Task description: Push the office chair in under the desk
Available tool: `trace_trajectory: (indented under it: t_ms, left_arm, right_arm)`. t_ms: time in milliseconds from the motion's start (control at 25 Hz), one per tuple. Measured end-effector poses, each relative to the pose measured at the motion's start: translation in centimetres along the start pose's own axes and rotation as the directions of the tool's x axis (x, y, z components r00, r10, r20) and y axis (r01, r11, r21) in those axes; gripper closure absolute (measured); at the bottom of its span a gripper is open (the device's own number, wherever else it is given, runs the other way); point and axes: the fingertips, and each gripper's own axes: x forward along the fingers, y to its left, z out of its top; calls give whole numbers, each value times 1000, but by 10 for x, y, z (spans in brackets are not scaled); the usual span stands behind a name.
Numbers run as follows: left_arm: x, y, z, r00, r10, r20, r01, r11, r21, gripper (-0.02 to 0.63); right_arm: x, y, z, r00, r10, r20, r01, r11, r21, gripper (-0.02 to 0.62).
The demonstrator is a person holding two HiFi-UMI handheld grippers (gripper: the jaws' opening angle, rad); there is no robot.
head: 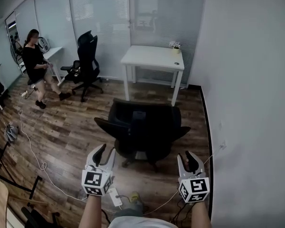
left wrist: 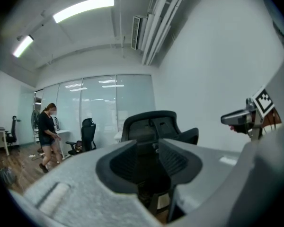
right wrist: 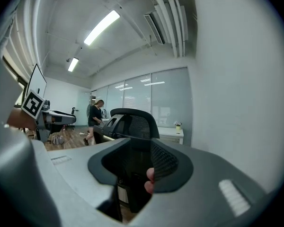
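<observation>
Office chair (head: 142, 127) | stands on the wood floor (head: 76, 127), well apart from the white surface (head: 154, 57) | left tool (head: 107, 151) and right tool (head: 185, 156) hover behind its backrest, both released, jaws apart and empty | person (head: 35, 65) walks far left

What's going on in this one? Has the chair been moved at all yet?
A person stands behind a black office chair, holding the left gripper and the right gripper just short of its backrest. Both grippers have their jaws apart with nothing between them, and neither appears to touch the chair. The chair stands apart from the white desk, not yet pushed in. Another person walks near a second chair at the left.
</observation>
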Motion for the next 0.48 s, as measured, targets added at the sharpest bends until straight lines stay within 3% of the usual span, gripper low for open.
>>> trace_trajectory:
  t_ms: [480]
  left_arm:
    - [108, 74, -7, 989, -137, -63, 142, 985, 93, 441]
  right_arm:
    - [121, -1, 17, 999, 1, -35, -3, 997, -72, 469]
